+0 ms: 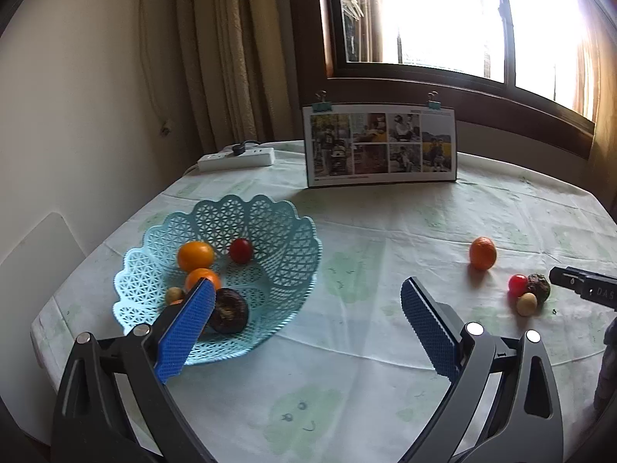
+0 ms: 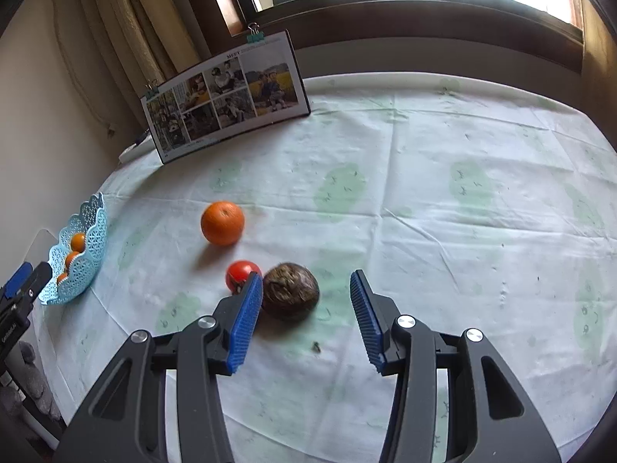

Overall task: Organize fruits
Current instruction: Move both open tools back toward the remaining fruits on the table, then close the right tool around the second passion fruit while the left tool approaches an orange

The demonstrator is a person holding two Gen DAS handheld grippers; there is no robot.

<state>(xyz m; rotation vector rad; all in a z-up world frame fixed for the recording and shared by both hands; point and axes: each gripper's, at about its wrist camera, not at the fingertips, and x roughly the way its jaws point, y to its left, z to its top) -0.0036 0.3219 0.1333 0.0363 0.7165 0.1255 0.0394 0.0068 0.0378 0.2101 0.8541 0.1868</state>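
Turquoise lattice plastic forms the basket (image 1: 277, 254) near the counter's (image 1: 385, 231) left edge; it holds two oranges (image 1: 195, 256), a cherry tomato (image 1: 241, 250), a dark wrinkled fruit (image 1: 230, 310) and a small tan fruit (image 1: 174, 294). The left hand-held gripper (image 1: 308, 301) hangs with its blue pads spread wide and nothing between them, its left pad over the basket's near rim. At the back edge stand a white power strip (image 1: 237, 158) and a clipped photo card (image 1: 380, 144).

Further right on the pale green cloth, a loose orange (image 2: 223, 222) sits alone, well apart from the basket. Near it towards the front edge lies a red tomato (image 2: 239, 272), just beside a brown, rough-skinned fruit (image 2: 291, 291), possibly a passion fruit, though the skin is blurred. A small beige fruit (image 1: 526, 303) touches that pair in the left wrist view. The right hand-held gripper (image 2: 306, 301) is spread open around the brown fruit, its left pad close against the fruit's side and its right pad clear of it.
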